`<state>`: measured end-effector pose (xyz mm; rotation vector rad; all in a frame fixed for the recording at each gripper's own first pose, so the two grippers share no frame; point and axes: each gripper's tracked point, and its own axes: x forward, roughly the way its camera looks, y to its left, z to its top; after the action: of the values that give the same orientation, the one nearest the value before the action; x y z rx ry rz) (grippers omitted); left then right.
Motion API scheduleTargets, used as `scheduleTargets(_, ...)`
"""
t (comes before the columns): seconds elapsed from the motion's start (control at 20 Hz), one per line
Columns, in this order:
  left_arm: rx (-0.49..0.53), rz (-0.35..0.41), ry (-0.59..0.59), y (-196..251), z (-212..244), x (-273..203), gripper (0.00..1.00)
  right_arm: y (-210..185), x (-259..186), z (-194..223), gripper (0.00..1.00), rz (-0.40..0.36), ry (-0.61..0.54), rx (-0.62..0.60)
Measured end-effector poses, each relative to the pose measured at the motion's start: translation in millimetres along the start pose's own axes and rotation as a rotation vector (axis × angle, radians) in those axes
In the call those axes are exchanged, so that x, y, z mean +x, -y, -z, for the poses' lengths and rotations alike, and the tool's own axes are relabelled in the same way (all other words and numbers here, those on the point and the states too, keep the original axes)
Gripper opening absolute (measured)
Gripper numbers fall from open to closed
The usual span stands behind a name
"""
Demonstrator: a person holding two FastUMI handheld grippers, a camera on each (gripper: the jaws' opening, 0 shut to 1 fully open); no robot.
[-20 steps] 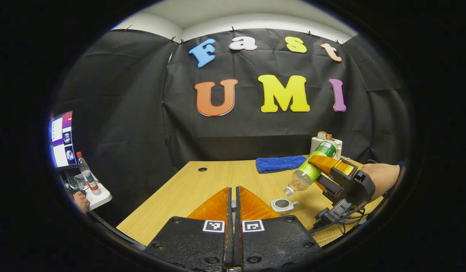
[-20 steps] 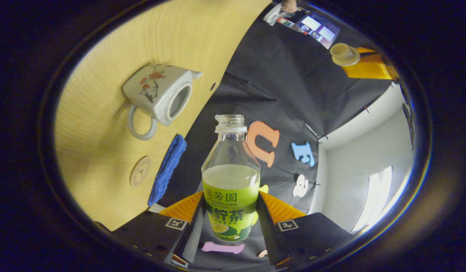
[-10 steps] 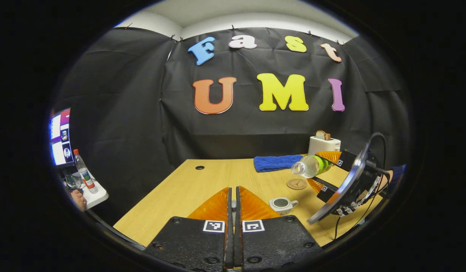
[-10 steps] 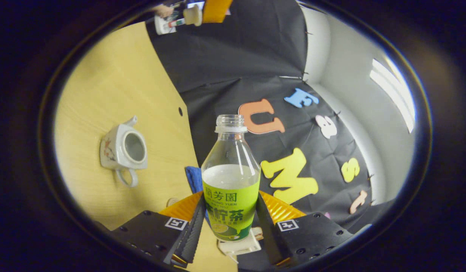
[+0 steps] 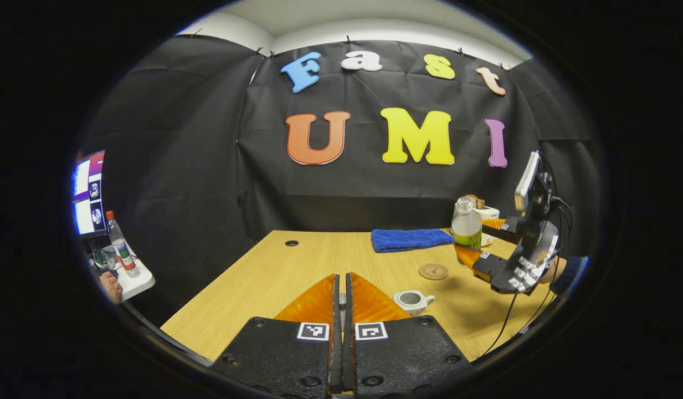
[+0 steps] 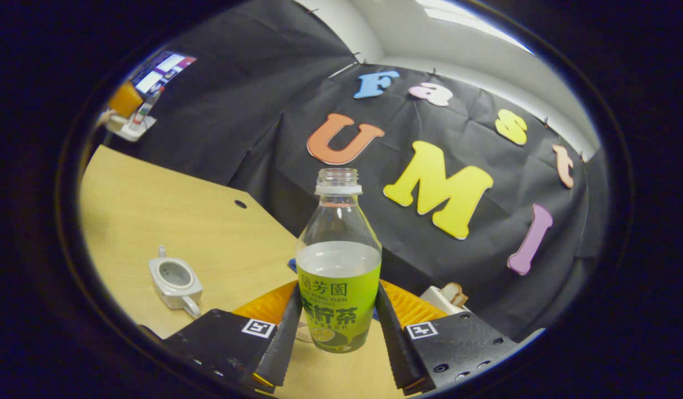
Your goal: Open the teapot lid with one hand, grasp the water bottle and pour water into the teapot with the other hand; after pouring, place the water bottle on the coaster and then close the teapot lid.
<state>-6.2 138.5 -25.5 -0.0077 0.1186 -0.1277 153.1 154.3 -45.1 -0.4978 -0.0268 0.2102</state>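
Water bottle [image 6: 339, 260] swung back upright in right tool [image 6: 338, 321]

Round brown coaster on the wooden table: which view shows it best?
Left gripper view: the round brown coaster lies in plain sight on the wooden table. In the right gripper view the green-labelled water bottle largely covers it.

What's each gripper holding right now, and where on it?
Right gripper: water bottle, clamped at its labelled lower body. Left gripper: shut; cannot tell if it holds anything.
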Motion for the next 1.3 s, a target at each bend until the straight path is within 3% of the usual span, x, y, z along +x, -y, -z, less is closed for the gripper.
scheduleTargets(0.3,-0.016,-0.008,0.031,0,-8,-1,0.03,7,24,15,0.72,-0.056,-0.08,0.327)
scheduleTargets(0.5,-0.024,-0.015,0.023,-1,-4,0,0.03,0,49,31,0.71,-0.076,-0.126,0.444)
scheduleTargets(0.8,-0.011,-0.035,-0.001,5,7,16,0.03,3,93,56,0.7,-0.027,-0.142,0.51)
scheduleTargets(1.3,0.025,0.003,0.01,26,7,22,0.03,-5,96,65,0.77,-0.018,-0.16,0.512)
